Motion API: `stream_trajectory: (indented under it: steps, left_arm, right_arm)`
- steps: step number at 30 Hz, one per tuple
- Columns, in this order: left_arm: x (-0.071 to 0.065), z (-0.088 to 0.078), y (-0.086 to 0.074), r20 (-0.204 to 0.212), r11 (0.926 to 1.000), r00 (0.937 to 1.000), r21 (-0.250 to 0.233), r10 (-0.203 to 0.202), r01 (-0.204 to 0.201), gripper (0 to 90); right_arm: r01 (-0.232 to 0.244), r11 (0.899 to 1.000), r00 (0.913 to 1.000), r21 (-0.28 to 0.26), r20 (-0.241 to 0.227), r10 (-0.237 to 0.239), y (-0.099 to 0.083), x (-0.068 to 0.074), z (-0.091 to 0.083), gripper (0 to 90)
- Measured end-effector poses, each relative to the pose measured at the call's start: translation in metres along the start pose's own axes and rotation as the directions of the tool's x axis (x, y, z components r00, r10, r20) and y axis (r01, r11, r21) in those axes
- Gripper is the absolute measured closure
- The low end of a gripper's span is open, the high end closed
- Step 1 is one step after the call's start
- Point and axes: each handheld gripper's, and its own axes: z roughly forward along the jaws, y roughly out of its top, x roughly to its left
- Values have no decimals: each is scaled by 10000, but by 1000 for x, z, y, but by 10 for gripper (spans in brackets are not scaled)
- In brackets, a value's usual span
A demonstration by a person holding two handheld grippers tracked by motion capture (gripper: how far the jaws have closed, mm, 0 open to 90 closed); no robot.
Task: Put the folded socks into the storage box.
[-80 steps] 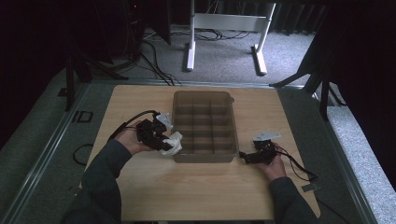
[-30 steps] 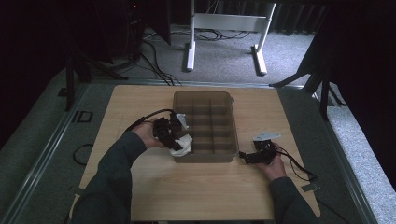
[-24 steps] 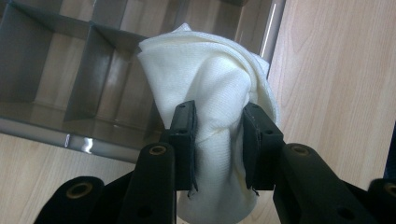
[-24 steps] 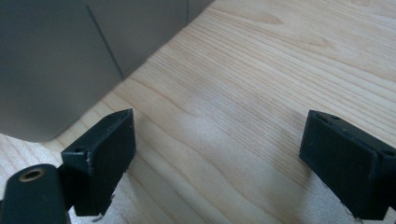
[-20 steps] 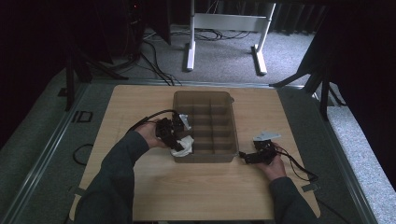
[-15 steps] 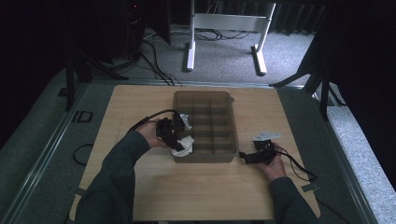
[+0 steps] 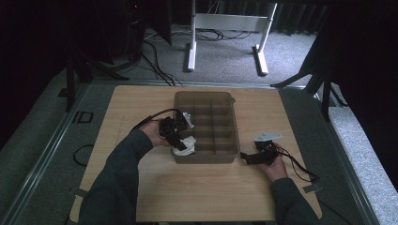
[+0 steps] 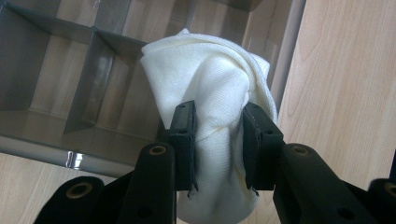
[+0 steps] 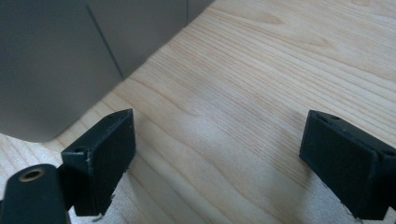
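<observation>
Left gripper (image 8: 218, 140) fingers pinch white cloth (image 8: 210, 88) over tray (image 8: 56, 70) corner, likely for dropping in; right gripper (image 9: 219, 163) fingers open, empty, over table (image 9: 261, 93).

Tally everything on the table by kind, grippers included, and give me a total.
White cloth: 1, pinched in the left gripper
Compartment tray: 1
Handheld grippers: 2, the left gripper and the right gripper, which has its jaws spread over bare wood
Total: 4
</observation>
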Motion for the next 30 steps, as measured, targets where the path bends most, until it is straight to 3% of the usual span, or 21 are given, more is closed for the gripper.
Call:
stream_trajectory:
  steps: [15,30]
  left_arm:
    - [7,8,2,256,9999,9996,151,-85,81,690]
    - [7,32,10,339,9949,9994,1008,-41,6,692]
  right_arm:
    - [9,10000,10000,-13,1,-9,0,0,0,103]
    - [5,10000,10000,-8,-4,-5,0,0,0,103]
